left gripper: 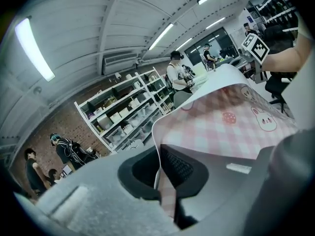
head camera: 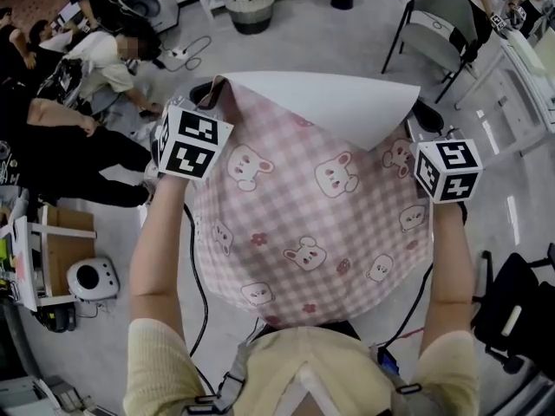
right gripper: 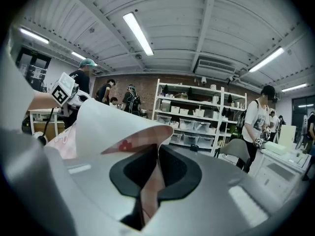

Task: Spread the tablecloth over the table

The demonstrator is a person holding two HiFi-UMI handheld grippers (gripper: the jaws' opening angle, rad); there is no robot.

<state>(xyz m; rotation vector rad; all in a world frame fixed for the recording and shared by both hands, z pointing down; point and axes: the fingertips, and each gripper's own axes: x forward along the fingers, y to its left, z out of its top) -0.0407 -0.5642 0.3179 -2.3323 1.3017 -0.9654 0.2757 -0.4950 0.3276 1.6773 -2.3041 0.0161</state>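
Far left in the head view, a few people (head camera: 104,55) sit on the smooth grey floor (head camera: 347,33). Lower down there's a rounded white gadget (head camera: 91,277) next to a flat cardboard box (head camera: 68,243).

Next comes the left gripper (left gripper: 165,191). Its jaws are pinched together on one corner of the tablecloth (head camera: 303,224), and the left gripper view shows a thin strip of cloth squeezed between the dark ribbed pads.

The cloth itself is pink-and-white gingham check, printed with cartoon bunny heads and small flowers, and the underside is plain white. It looks like a thin, slightly stiff sheet rather than floppy fabric. It's up in the air in front of the person's chest, stretched between the two grippers above the floor. The far edge curls back over in a smooth cone-shaped fold, so the white backing shows.

On the other side, the right gripper (right gripper: 150,191) is clamped on the opposite corner the same way, with cloth sandwiched between its pads.

Further right there's a grey chair (head camera: 442,29) with thin black legs. The right gripper view also catches white shelving (right gripper: 197,117) full of boxy bins against a brick wall.
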